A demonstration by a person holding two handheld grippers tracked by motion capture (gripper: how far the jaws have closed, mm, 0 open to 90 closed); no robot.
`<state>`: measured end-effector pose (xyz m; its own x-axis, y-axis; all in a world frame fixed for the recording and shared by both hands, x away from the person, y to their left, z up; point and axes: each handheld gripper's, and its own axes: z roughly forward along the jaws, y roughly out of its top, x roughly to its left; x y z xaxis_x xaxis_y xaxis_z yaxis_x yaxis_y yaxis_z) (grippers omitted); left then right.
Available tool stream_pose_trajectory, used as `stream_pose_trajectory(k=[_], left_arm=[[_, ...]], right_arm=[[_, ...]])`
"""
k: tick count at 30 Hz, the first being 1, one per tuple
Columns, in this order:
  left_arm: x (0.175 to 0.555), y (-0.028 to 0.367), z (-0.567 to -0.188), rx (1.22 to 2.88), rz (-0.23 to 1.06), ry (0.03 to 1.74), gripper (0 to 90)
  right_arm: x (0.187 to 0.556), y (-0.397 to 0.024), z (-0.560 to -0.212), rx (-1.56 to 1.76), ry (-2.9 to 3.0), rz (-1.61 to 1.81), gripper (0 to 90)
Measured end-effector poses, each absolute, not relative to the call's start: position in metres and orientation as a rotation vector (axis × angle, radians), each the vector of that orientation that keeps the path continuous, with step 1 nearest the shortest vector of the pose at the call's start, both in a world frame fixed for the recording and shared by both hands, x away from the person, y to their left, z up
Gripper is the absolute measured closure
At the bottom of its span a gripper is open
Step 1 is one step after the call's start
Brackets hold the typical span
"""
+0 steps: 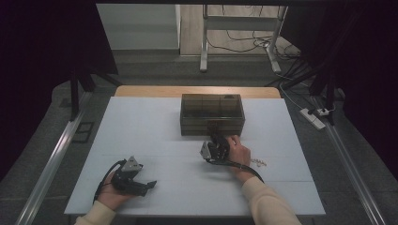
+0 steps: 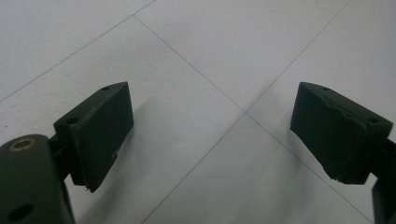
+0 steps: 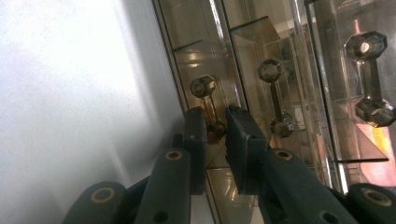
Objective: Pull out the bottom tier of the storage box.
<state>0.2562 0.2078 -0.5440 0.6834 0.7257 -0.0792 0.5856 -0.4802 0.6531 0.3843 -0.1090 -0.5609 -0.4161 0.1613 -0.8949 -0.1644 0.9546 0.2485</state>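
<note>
Left gripper [image 1: 141, 183], nearest, resting idle on the white worktop [image 1: 155, 131], fingers [image 2: 100, 128] spread wide, nothing between. Farther on, right gripper [image 3: 217, 133] at the front of the smoked acrylic drawer box [image 1: 212, 114], fingers [image 3: 243, 140] nearly closed around the lowest drawer handle [image 3: 208, 109]. Risks noted: shallow bite slipping off the knob; off-axis pull jamming the drawer; unbraced box sliding forward.
</note>
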Motion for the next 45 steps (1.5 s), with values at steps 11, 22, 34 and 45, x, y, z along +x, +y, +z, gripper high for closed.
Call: stream_pose_trajectory(k=[11,22,34,45], left_arm=[[0.256,0.208,-0.544,2.229,0.274,1.002,13.0],[0.256,0.209,-0.544,2.228,0.275,1.002,13.0],[0.256,0.209,-0.544,2.227,0.277,1.008,13.0],[0.256,0.209,-0.544,2.228,0.275,1.007,13.0]], right_arm=[[0.382,-0.109,-0.561,-0.022,1.96,0.321,78.7],[0.38,-0.109,-0.561,-0.027,1.944,0.315,79.2],[0.376,-0.109,-0.561,-0.029,1.934,0.31,79.4],[0.368,-0.111,-0.562,-0.023,1.93,0.338,79.5]])
